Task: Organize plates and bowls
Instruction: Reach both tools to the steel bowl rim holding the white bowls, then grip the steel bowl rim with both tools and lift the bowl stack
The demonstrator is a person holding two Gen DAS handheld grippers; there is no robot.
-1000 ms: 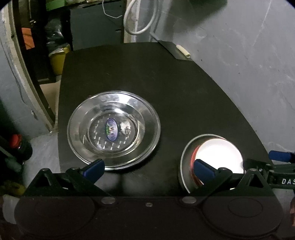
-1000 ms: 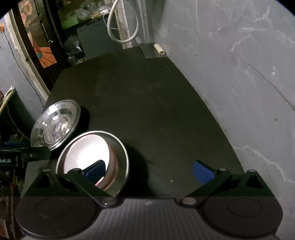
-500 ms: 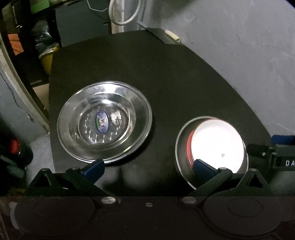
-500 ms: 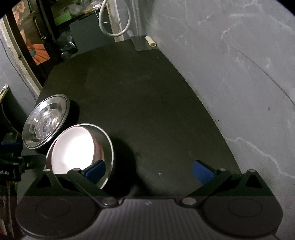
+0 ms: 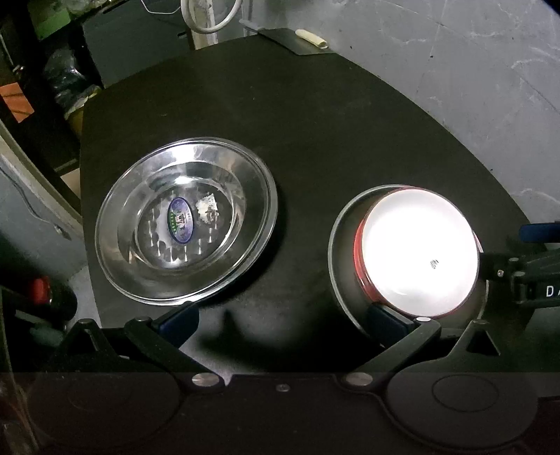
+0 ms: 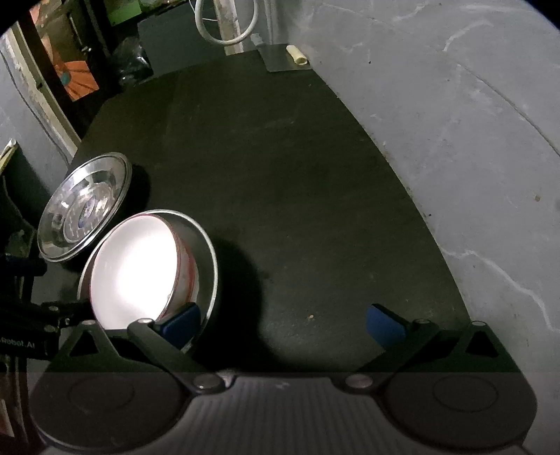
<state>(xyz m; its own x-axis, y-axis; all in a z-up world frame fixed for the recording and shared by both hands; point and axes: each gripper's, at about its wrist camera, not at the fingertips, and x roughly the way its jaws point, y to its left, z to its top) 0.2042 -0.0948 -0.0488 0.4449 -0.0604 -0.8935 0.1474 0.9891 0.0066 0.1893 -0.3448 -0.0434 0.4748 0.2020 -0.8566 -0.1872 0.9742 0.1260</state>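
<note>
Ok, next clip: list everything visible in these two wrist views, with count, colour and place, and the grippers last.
steel plate: 1, silver with a blue oval sticker, left part of the table
steel bowl: 1, silver, right of the plate
red bowl: 1, red outside, white inside, nested in the steel bowl
table: 1, black, against the wall
wall: 1, grey, along the table's right side
hose loop: 1, white, beyond the far edge
small roll: 1, cream, far corner
left gripper: 1, black with blue pads, open, near edge
right gripper: 1, black with blue pads, open, one pad at the steel bowl's rim
</note>
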